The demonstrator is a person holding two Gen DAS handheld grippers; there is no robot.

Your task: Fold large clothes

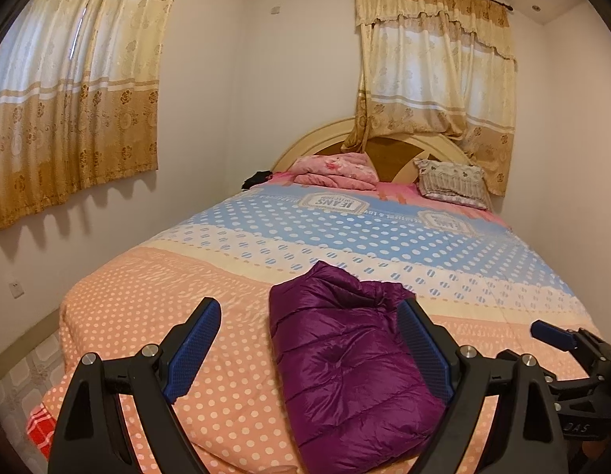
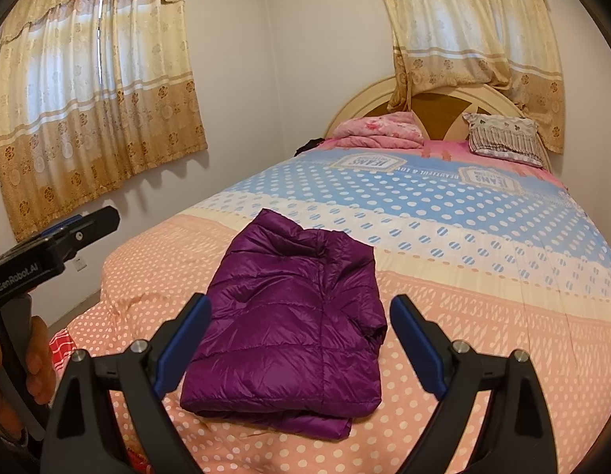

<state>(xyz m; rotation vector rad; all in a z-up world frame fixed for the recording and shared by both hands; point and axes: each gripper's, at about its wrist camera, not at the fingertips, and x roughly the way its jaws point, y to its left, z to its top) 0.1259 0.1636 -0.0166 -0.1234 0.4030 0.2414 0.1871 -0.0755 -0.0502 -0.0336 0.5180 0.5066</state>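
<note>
A purple quilted down jacket (image 2: 289,316) is lying folded into a compact rectangle in the lower centre of the right wrist view, resting on the peach, white-dotted end of the bedspread (image 2: 483,316). The right gripper (image 2: 301,316) is hovering over it with its jaws spread wide, gripping nothing. In the left wrist view the left gripper (image 1: 309,328) is likewise standing open and empty, the jacket showing between its blue pads (image 1: 194,339) but apart from them. The fold is looking finished or nearly so. The risk now is the slick, puffy fabric: it is likely trapping air, so the upper layers may be springing back and sliding apart, especially at the bunched collar end toward the upper part of the bundle. A careless nudge from either open claw could also drag the stack askew on the soft quilt.
</note>
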